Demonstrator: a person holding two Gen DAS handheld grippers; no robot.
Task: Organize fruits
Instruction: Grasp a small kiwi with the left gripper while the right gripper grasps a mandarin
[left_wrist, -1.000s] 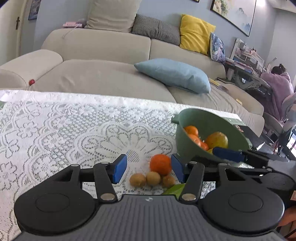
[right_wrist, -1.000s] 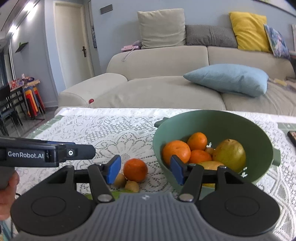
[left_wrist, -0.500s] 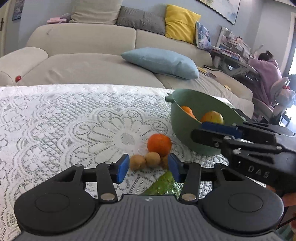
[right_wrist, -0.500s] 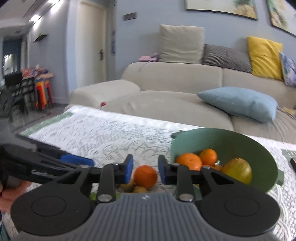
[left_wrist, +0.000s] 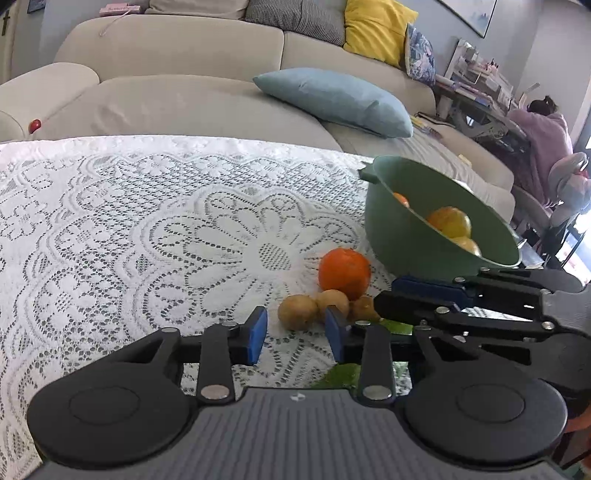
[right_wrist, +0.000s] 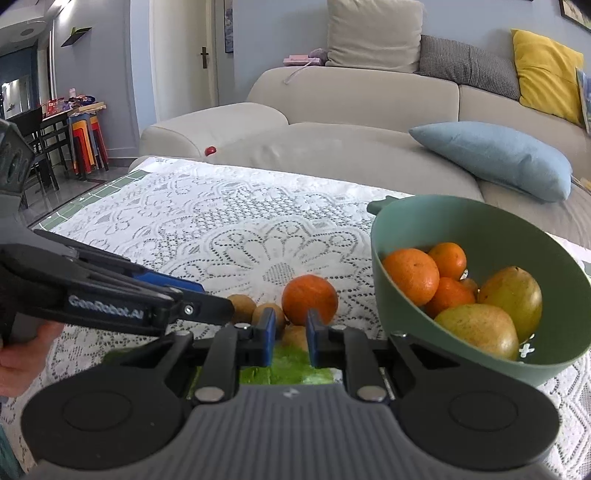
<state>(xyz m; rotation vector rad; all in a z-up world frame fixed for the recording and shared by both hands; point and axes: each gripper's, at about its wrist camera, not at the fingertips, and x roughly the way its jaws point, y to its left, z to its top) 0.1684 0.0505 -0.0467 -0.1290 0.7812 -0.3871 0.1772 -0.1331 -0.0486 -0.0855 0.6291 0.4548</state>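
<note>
A loose orange (left_wrist: 344, 272) and three small brown fruits (left_wrist: 297, 312) lie on the lace cloth left of the green bowl (left_wrist: 406, 243). The bowl (right_wrist: 384, 236) holds oranges (right_wrist: 412, 275) and yellow-green pears (right_wrist: 513, 297). My left gripper (left_wrist: 295, 334) points at the brown fruits; its jaws are closing, the nearest fruit just ahead of the pads, nothing pressed between them. My right gripper (right_wrist: 290, 334) is shut, low over a green thing (right_wrist: 291, 369), with a brown fruit (right_wrist: 295, 338) just beyond its tips. It comes in from the right in the left wrist view, right gripper (left_wrist: 384, 299) tips beside the third fruit.
White lace cloth (left_wrist: 129, 229) covers the table. A beige sofa (left_wrist: 184, 99) with a blue cushion (left_wrist: 332, 99) stands behind it. A person in purple (left_wrist: 543, 136) sits at a desk far right. A hand (right_wrist: 18, 350) holds the left gripper's handle.
Both grippers have sunk and drawn in on the loose fruits. The left jaws have narrowed. The right jaws went from wide apart to shut, and that gripper now reaches across the left wrist view.
</note>
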